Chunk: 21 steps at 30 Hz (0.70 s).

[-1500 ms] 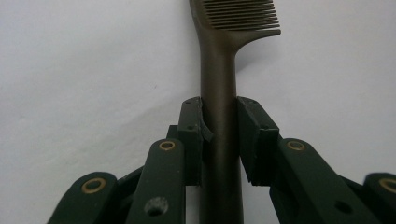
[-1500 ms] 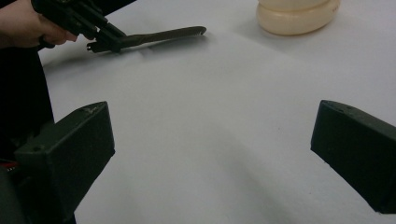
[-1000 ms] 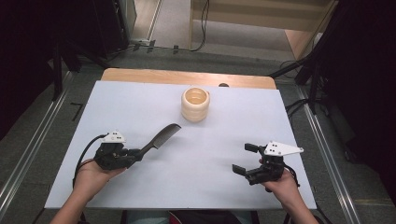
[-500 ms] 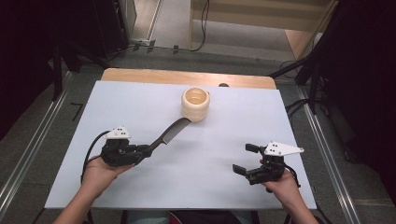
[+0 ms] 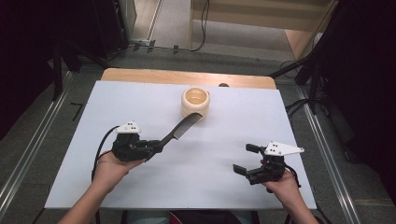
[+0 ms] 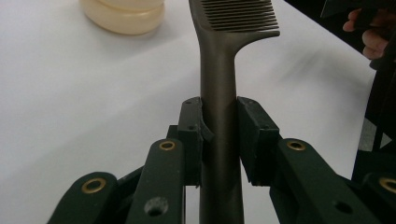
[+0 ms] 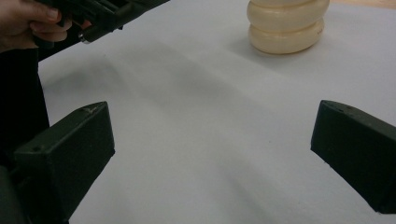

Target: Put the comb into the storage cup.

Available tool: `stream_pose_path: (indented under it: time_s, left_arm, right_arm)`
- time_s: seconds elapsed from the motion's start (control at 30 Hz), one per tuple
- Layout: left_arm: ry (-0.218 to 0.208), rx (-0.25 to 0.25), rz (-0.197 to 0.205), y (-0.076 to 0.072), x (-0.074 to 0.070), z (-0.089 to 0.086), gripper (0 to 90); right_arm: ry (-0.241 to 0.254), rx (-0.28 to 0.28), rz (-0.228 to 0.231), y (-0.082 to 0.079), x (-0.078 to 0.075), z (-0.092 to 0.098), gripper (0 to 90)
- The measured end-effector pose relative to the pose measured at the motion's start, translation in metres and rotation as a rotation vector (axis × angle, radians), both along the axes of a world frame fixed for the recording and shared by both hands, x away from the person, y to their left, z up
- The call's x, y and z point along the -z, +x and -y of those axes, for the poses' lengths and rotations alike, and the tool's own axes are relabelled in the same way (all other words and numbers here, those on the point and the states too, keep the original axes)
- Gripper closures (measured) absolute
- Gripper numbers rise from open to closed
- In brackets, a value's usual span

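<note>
Comb (image 5: pixel 182 129) first: it is gripped by its handle in the left gripper (image 5: pixel 156 145), with the toothed end reaching up and away toward the cream cup (image 5: pixel 195 102) that stands near the far edge of the bench (image 5: pixel 140 100), about midway along it. In the high view the comb's tip lies at the cup's near rim, though whether it touches or hangs just above I cannot tell. The work looks like placing the comb in the cup, so the step in hand is best done by lifting the tip clear of the rim, tipping the comb more upright and lowering it into the opening before letting go (a sideways nudge could push or topple a light cup). The left gripper view adds what the high view cannot: the comb (image 6: pixel 219 93) sits square between the two pads (image 6: pixel 191 135), which press on either side of the handle just below the teeth, a firm and centred hold; the cup (image 6: pixel 123 16) shows beyond it on the left. The right gripper (image 5: pixel 252 161) rests near the right front corner of the bench, well apart from the comb, its fingers spread wide and holding nothing. The right gripper view shows the cup (image 7: pixel 286 25) as stacked rounded rings, with bare bench between the jaws.
</note>
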<state>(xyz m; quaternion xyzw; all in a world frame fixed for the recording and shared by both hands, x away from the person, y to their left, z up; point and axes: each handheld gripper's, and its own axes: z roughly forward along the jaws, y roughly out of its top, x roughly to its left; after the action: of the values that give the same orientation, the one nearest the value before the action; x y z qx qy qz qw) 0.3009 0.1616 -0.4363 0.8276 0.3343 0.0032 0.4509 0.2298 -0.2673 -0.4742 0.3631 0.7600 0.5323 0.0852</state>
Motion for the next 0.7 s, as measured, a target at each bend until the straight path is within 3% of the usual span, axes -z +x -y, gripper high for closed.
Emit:
stream_pose_path:
  time_s: [0.7]
  left_arm:
    - [-0.105,0.053,-0.121,0.021,-0.002,0.058,73.3]
  right_arm:
    - [-0.002,0.006,0.004,0.000,0.000,0.002,0.0]
